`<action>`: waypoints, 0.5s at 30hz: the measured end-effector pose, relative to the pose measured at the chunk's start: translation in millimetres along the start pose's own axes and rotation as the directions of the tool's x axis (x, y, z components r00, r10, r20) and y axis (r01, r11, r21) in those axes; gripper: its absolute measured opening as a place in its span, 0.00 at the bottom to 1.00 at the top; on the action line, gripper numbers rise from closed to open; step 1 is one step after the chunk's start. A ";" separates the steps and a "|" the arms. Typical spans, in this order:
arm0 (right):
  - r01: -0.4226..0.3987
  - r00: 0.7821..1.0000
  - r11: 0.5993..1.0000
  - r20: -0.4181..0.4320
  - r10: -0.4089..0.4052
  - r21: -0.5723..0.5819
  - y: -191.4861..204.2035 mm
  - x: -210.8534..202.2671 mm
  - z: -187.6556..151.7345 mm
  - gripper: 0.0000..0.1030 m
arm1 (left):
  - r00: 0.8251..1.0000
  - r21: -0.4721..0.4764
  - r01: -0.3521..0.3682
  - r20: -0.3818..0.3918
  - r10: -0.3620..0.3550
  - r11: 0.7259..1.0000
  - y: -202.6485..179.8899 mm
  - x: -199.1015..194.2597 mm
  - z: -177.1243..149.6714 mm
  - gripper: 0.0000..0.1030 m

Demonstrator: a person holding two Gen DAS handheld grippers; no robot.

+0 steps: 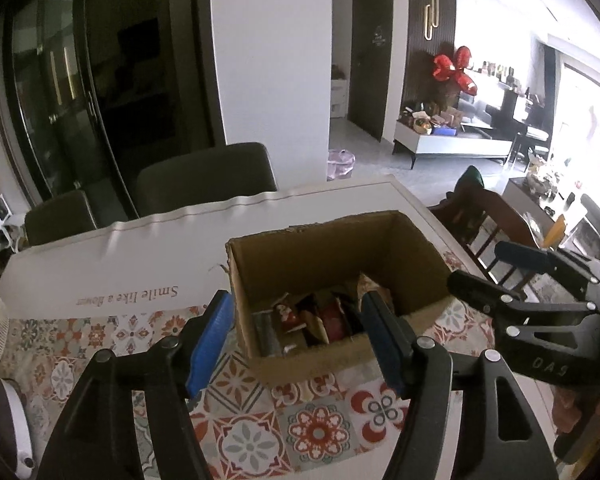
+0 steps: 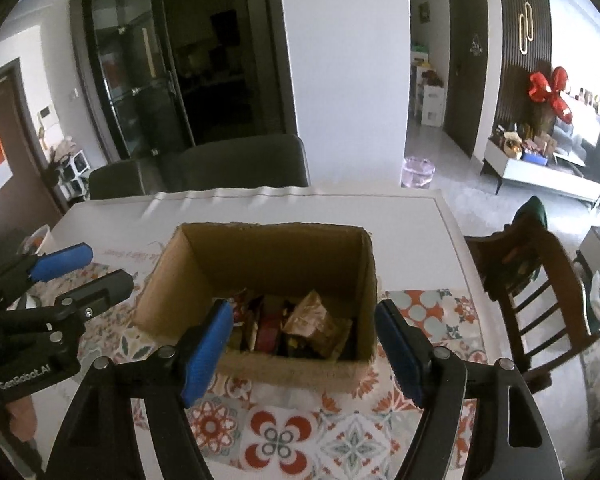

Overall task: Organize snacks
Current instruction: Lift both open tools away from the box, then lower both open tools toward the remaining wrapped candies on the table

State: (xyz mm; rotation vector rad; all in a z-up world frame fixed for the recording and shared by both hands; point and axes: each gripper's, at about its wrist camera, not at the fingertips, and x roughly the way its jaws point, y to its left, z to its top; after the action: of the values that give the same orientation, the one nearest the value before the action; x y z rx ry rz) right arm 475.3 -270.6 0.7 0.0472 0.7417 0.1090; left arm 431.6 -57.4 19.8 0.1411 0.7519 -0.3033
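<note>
my left gripper [image 1: 296, 338] and right gripper [image 2: 304, 348] both stand wide with nothing between the pads. the cardboard box [image 2: 260, 264] sits on the table [image 2: 412, 216], just beyond them. several snacks [image 2: 300, 322] already lie inside; i see none loose outside.

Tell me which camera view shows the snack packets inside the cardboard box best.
The right wrist view: the snack packets lie open to sight between the gripper pads. In the left wrist view, the snack packets are partly hidden behind a pad.
</note>
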 end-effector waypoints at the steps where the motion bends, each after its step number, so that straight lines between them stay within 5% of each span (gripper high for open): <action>1: 0.003 1.000 1.000 0.007 -0.003 -0.004 1.5 -6.3 -2.1 0.72 | 1.000 0.004 0.002 0.005 -0.002 1.000 -0.9 -4.8 -2.5 0.64; 15: 0.023 0.999 0.999 -0.027 -0.024 -0.035 14.8 -55.5 -52.6 0.72 | 1.000 0.050 0.024 -0.011 -0.023 0.998 -15.4 -48.9 -58.0 0.65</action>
State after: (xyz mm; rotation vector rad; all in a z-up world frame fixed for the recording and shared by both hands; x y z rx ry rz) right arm 397.9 -262.2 0.4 0.0042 0.7673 0.1000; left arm 355.2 -47.7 11.2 0.1816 0.7574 -0.3439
